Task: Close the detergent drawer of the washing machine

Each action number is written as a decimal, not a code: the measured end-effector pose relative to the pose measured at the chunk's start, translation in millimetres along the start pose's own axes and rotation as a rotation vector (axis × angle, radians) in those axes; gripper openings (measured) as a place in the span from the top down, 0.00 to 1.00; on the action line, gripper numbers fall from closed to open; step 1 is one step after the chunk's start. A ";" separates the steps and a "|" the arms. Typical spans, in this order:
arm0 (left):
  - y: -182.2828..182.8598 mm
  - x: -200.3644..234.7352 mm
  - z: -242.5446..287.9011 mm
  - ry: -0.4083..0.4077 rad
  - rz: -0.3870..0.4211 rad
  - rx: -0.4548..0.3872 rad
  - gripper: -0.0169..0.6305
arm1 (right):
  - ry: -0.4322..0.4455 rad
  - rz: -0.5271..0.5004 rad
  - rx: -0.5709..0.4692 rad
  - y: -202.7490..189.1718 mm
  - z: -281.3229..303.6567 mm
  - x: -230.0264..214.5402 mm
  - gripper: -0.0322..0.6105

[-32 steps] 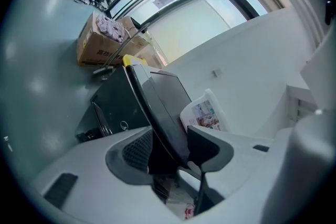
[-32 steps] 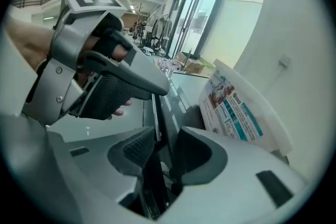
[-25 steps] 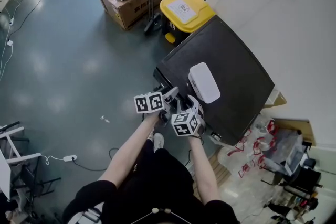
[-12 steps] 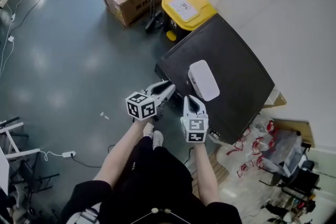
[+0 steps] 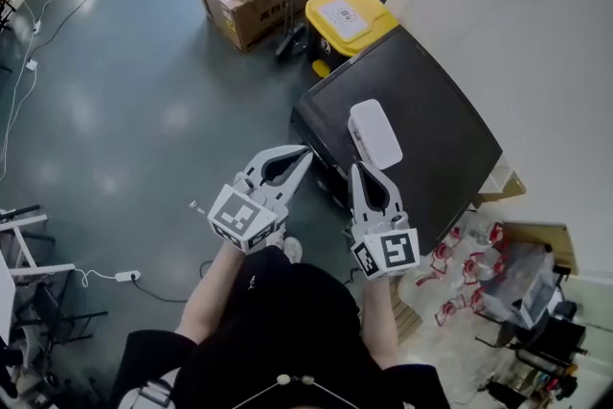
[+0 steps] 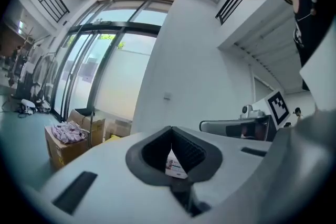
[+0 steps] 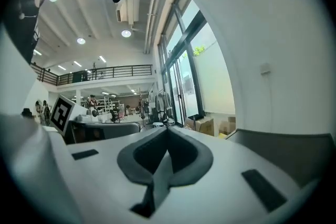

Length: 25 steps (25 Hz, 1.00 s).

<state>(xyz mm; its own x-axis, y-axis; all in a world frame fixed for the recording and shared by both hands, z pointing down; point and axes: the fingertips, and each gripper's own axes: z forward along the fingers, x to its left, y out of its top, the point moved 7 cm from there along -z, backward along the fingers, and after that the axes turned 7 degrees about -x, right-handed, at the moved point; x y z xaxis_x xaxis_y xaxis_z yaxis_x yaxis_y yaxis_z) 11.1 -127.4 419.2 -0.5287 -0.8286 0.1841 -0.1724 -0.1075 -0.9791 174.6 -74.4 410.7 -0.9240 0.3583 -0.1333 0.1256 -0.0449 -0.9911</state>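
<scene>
Both grippers are up at the washer (image 5: 431, 120), level with its top and held in front of its near edge.

Left gripper (image 5: 306, 151): jaws closing, tips already met, nothing pinched. A scrap of printed white shows through the gap behind the pads, and I can't tell what it is.
Right gripper (image 5: 357, 169): jaws together, empty.

Drawer: on the washer's front face, below the near edge of the top. From the head view that face is steeply foreshortened and partly behind the grippers. I can't tell how far out the drawer stands, or which end of the front it's on.

Key relation: the front face is below and ahead of both tips. My guess is the drawer slides in along the line from the person toward the wall behind the washer, so the push goes that way.
- Left tip is off the washer's near-left corner.
- Right tip is over the near edge, just beside the white box (image 5: 374, 134) on top.

Both need to drop before any push. Shut jaws make a decent blunt pusher. Which hand is closer depends on the drawer's end, still unclear.
</scene>
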 end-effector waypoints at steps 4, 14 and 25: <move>23.6 -17.8 -9.4 0.002 0.126 0.003 0.96 | 0.012 -0.026 -0.049 23.7 -15.7 7.0 0.95; 66.4 -29.4 -33.4 0.005 0.140 -0.074 0.96 | -0.060 -0.079 -0.102 54.4 -32.9 20.6 0.95; 60.7 -25.5 -16.4 -0.017 0.156 -0.030 0.96 | -0.084 -0.121 -0.109 60.5 -30.7 25.3 0.95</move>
<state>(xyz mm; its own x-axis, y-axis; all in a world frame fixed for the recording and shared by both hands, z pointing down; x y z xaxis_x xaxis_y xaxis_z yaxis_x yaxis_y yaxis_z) 0.5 -103.8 356.5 -0.5371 -0.8430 0.0279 -0.1137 0.0396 -0.9927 169.9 -39.5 347.5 -0.9612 0.2754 -0.0171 0.0454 0.0968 -0.9943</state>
